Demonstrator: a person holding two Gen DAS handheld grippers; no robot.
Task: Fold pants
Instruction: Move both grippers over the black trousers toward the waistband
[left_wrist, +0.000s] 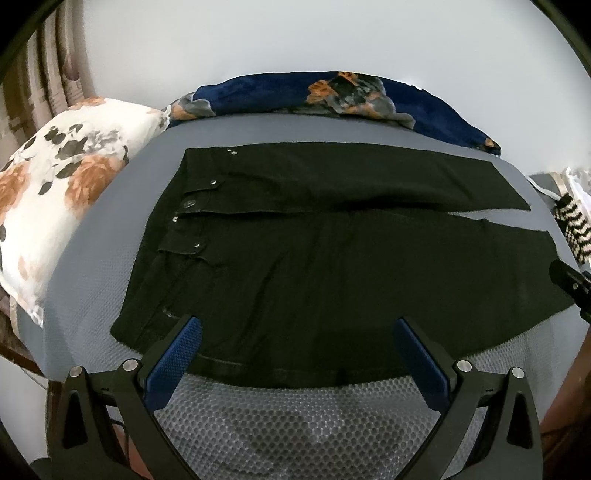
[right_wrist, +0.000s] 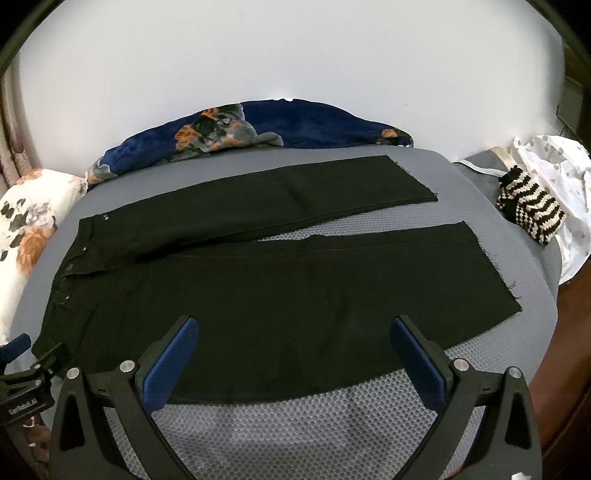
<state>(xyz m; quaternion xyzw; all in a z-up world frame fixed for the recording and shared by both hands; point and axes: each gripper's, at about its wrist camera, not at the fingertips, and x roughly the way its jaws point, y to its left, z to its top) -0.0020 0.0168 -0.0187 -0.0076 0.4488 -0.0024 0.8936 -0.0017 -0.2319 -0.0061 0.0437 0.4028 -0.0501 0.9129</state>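
The bed (right_wrist: 480, 206), covered in a grey honeycomb-textured sheet, fills the room in front of me and runs back to a plain pale wall. On it the black pants (right_wrist: 258, 295) lie flat and fully spread, front side up, waistband toward the floral pillow (left_wrist: 55, 192) on the left and the two raw-edged hems toward the right. The legs part slightly toward the hems, so a wedge of grey sheet shows between them. A dark blue floral blanket (right_wrist: 295, 122) is bunched along the far edge against the wall, and a striped knitted piece (right_wrist: 528, 206) sits off the right end beside some white cloth, well clear of the pants.

No fold has been made, so I judge the task to be at its very start. The left gripper (left_wrist: 297, 352) hangs over the near edge by the waist, its blue-padded fingers (left_wrist: 173, 365) spread wide and holding nothing. The right gripper (right_wrist: 295, 352) hangs over the near leg further toward the hem, equally spread and empty.

The next move probably calls for both to drop to the near edge, pinch the cloth at waist and hem, and carry that leg over onto the far one, keeping the seam taut so it lands square.
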